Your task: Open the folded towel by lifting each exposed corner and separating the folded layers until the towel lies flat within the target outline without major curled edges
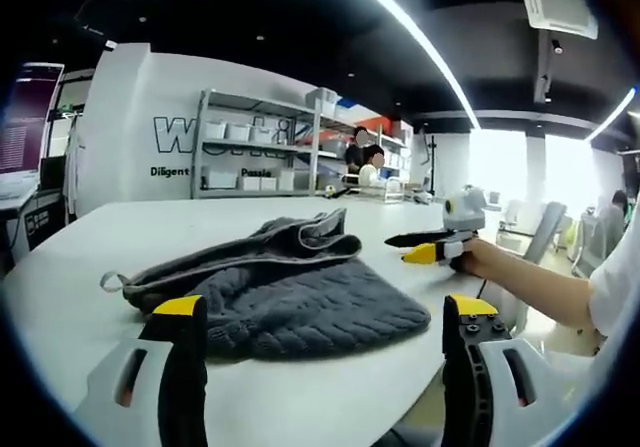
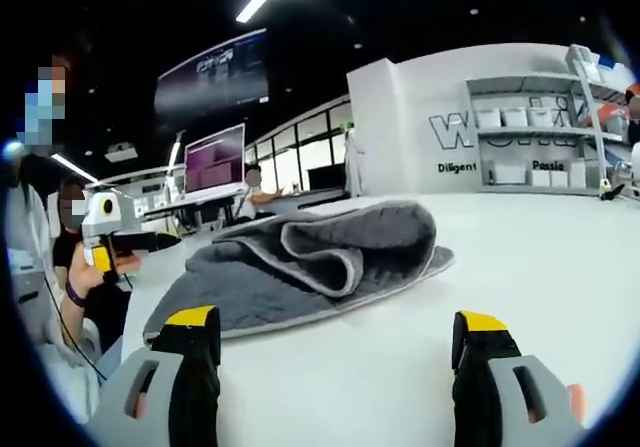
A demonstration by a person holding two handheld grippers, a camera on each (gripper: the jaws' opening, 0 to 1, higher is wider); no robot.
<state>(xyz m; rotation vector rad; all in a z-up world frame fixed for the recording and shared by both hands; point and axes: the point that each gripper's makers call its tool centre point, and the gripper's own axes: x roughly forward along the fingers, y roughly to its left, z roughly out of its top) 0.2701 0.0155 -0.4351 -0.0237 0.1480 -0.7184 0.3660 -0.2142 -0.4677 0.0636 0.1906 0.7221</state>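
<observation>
In my left gripper view, my left gripper has its 2 yellow-tipped jaws spread wide apart, released, with nothing between them. The jaws rise from the bottom, 1 at each side of the grey towel. The towel lies on the white table, folded, with a small loop sticking out at its left end and an upper layer curled back toward the right. Its near part shows a knitted texture. To the right of the towel I see my right gripper, held by a hand just above the table edge, near the towel but apart from it. Its black and yellow jaws point at the towel with a narrow gap between them, holding nothing. Behind the table stand shelves with white boxes.

In my right gripper view, the left gripper shows at the left, held near the towel's left edge; I cannot tell from here how its jaws stand. The towel lies mid-table, its top layer rolled into a curl with a pale hem. My right gripper is open wide and empty, jaws flanking the bare table just in front of the towel.
</observation>
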